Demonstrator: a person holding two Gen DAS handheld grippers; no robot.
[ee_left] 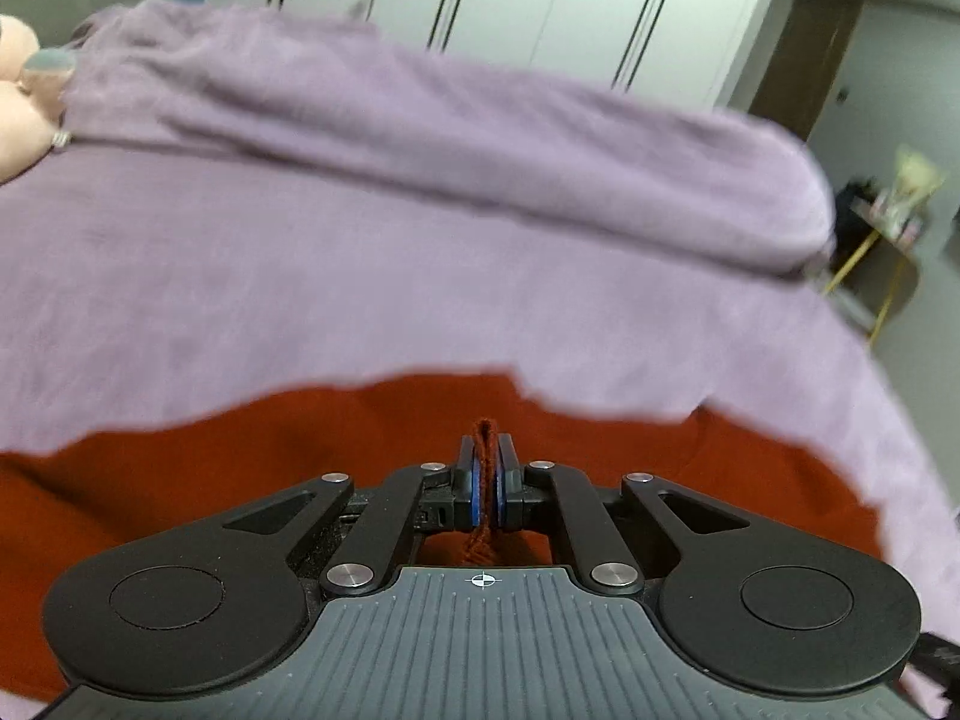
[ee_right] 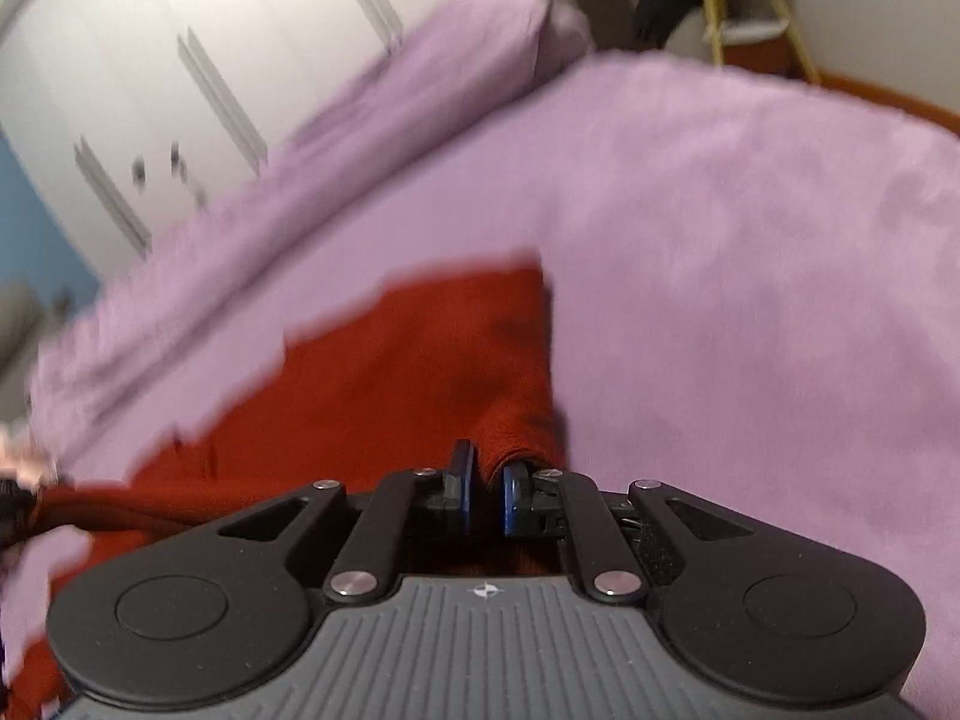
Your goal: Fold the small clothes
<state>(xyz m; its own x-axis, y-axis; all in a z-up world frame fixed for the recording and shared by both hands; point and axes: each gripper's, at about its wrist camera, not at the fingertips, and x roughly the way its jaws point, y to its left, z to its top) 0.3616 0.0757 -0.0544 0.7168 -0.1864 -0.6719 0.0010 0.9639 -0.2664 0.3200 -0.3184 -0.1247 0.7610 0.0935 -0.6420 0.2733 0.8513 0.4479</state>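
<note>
A rust-red knit garment (ee_left: 252, 456) lies on a lilac bedspread (ee_left: 360, 276). My left gripper (ee_left: 486, 450) is shut on a pinched fold of the red garment, which sticks up between the blue pads. In the right wrist view the same red garment (ee_right: 408, 372) spreads ahead and to the left. My right gripper (ee_right: 487, 474) is nearly shut, with a bunched edge of the red cloth between its blue pads. Both views are motion-blurred. The garment's near part is hidden under the grippers.
A rolled lilac blanket (ee_left: 480, 144) lies across the bed's far side. White wardrobe doors (ee_left: 540, 6) stand behind. A yellow-legged side table (ee_left: 876, 240) stands off the bed's right edge. A pink plush thing (ee_left: 18, 96) sits at the far left.
</note>
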